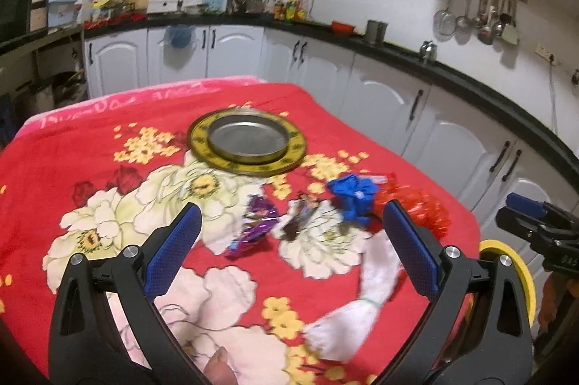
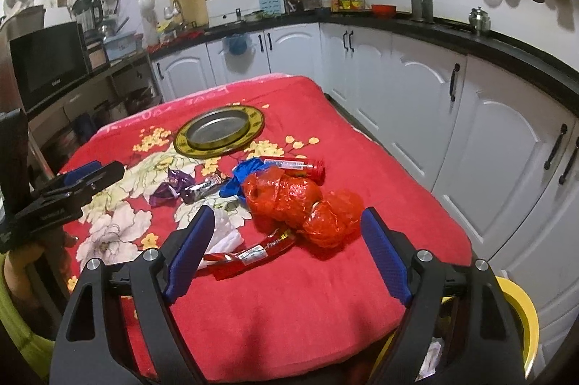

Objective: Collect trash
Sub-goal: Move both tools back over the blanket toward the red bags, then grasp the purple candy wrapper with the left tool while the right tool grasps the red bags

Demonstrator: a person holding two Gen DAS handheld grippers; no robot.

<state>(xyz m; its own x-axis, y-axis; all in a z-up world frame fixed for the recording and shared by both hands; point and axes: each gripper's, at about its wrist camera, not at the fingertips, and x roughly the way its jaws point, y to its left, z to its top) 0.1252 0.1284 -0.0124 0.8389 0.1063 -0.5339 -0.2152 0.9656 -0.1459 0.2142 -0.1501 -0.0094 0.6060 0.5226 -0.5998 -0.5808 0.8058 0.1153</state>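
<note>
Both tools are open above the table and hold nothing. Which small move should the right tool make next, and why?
Probably lower the right tool onto the red plastic bag and close. Its jaws stand open and empty, the bag lies just ahead between them on the red cloth, and it is the largest piece of trash. The yellow bin waits close beside the table edge.

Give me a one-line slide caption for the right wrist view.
Open right gripper hovers over a red plastic bag and red wrapper on the floral red tablecloth.
</note>
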